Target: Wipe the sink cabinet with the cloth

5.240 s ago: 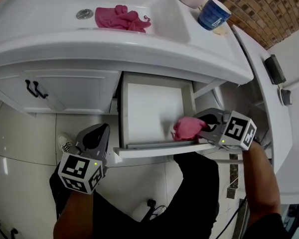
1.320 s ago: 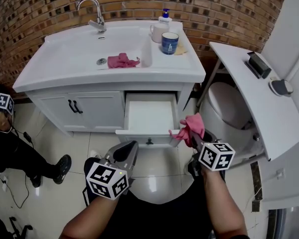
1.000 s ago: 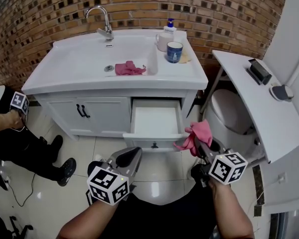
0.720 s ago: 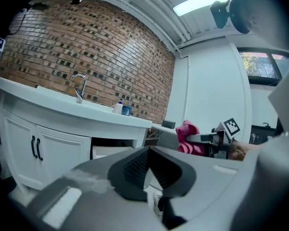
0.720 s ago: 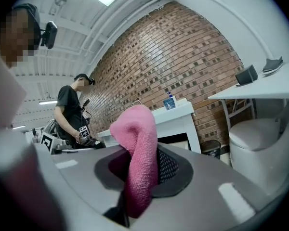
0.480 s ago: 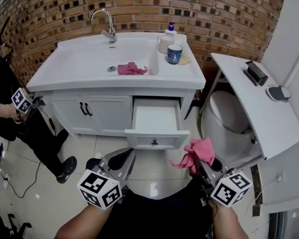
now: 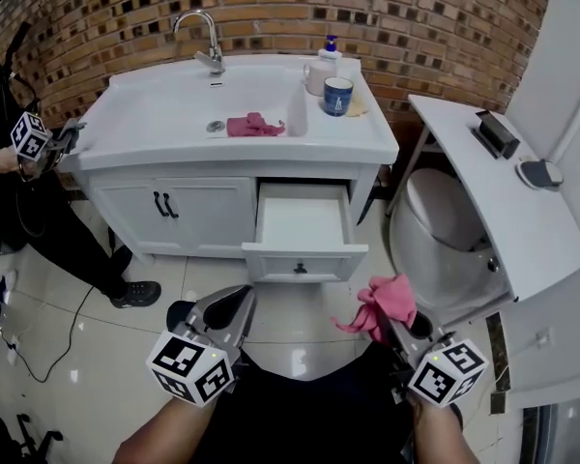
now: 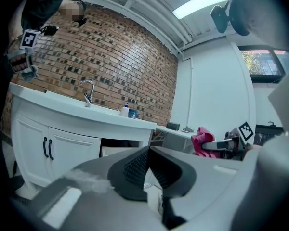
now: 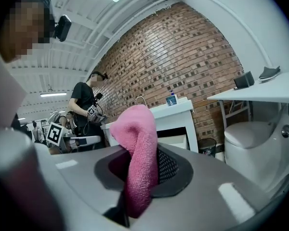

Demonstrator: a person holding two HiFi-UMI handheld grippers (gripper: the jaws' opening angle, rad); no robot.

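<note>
No words, brands or numbers can be read anywhere. The blue mug (image 7: 337, 96) carries a pale mark too small to make out, and the soap bottle (image 7: 330, 46) shows no legible label. The cubes on the left hand-held gripper (image 7: 234, 303) and right hand-held gripper (image 7: 385, 315) bear only black-and-white square markers.

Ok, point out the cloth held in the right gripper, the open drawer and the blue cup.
held cloth (image 7: 391, 303), head view, middle of its bunched top.
open drawer (image 7: 302, 222), head view, bare inside floor.
blue cup (image 7: 337, 98), head view, its outer side.
</note>
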